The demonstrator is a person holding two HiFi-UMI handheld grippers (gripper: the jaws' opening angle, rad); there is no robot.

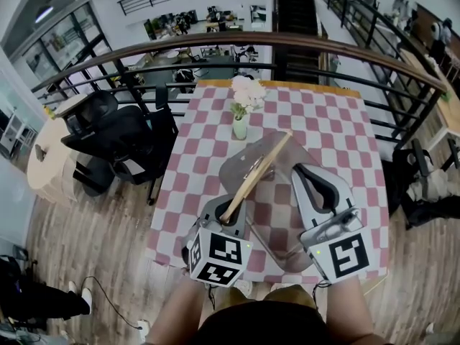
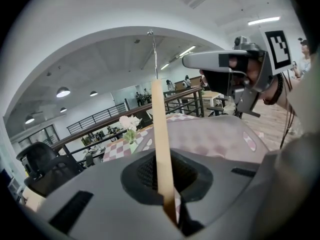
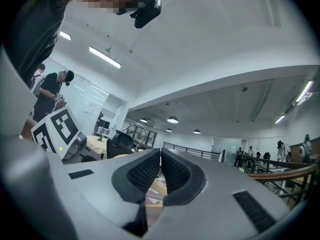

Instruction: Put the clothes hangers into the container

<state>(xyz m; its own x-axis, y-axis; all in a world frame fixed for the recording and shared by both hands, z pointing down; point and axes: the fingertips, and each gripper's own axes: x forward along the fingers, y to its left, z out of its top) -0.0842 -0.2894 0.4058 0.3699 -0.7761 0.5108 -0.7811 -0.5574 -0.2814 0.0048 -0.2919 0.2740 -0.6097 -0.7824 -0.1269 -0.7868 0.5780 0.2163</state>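
Checked table (image 1: 345,131); left gripper (image 1: 231,214) holds hanger (image 1: 263,167) over container (image 1: 310,154).

The left gripper (image 2: 167,178) has its jaws closed on a pale wooden clothes hanger (image 2: 160,134), which rises nearly upright from between the dark pads, its thin metal hook (image 2: 154,54) reaching toward the ceiling. Beyond the jaws lies a cloudy see-through container (image 2: 220,136), with pink checks showing through it. Farther back, white flowers in a vase (image 2: 129,126) stand on the checked table (image 2: 116,150). At upper right hangs the right gripper (image 2: 194,60), marker cube (image 2: 277,48) behind it. A black chair (image 2: 44,160) sits at the left.
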